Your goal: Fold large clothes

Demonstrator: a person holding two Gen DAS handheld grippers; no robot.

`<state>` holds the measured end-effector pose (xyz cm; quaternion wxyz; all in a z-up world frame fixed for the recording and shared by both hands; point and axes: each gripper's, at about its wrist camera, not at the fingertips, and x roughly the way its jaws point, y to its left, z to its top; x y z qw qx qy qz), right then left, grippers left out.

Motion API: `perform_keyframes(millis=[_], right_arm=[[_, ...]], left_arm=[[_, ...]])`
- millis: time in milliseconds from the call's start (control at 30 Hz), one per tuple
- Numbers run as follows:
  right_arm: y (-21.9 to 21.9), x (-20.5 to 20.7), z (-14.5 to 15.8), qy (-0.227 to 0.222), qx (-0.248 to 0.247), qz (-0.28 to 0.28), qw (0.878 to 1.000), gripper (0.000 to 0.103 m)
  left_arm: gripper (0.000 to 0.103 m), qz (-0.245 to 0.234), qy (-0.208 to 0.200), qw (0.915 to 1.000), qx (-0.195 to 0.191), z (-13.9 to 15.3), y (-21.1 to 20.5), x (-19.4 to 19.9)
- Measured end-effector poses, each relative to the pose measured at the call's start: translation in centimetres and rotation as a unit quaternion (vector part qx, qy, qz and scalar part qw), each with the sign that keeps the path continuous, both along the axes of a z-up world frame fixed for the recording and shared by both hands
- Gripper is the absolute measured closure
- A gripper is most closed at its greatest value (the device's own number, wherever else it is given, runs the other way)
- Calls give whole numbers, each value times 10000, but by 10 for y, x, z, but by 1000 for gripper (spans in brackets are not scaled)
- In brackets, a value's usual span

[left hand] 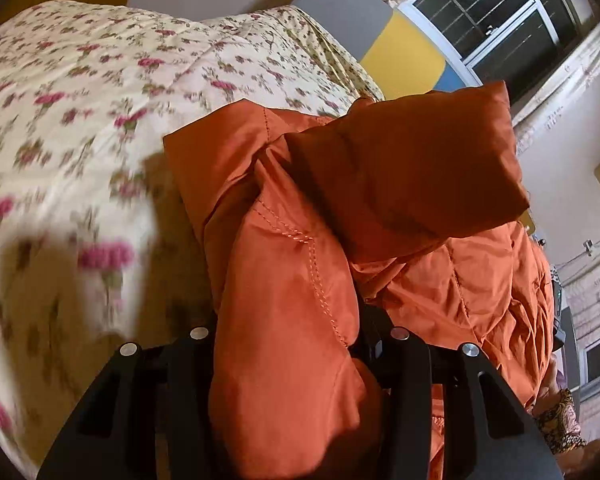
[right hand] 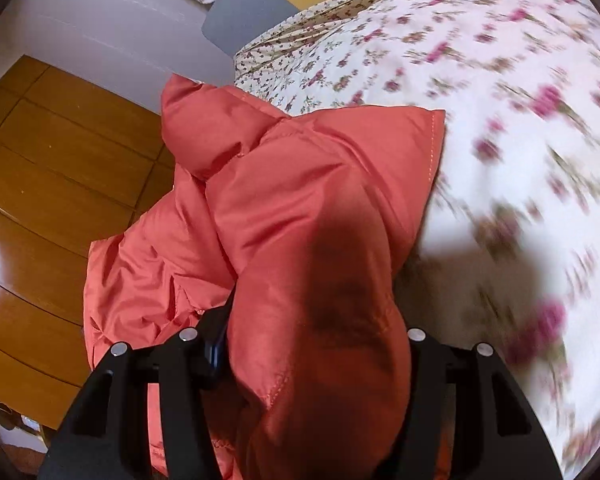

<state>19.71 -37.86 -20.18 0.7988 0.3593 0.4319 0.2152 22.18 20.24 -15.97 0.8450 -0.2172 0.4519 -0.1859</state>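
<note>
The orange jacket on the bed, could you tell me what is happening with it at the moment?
A person is folding a puffy orange jacket on a bed with a floral bedspread, using a handheld gripper in each hand. The left gripper is clamped on a thick bunch of the padded fabric, and the right gripper is clamped on another bunch. Part of the jacket is already doubled over on itself, and the rest lies rumpled near the bed's edge.

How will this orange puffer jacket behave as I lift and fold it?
The jacket looks puffy and quilted, so it is probably light but springy, and folds may pop back open. Its shiny fabric suggests it could slide in either tool. It sags in soft folds over the floral bedspread, so expect it to flop wherever unsupported.
</note>
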Motion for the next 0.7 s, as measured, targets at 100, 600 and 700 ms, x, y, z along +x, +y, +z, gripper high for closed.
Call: perform_keyframes(millis=[100, 600, 700], right_arm=[[-5, -14, 2, -87, -227, -83, 9997, 40], [23, 35, 70, -1062, -2029, 58, 9734, 8], [40, 44, 68, -1129, -2200, 189, 9688, 41]], left_arm=[[58, -41, -48, 10000, 8, 0, -3, -21], [10, -13, -1362, 9785, 1547, 76, -9, -11], [12, -294, -1168, 9807, 1541, 65, -22, 18]])
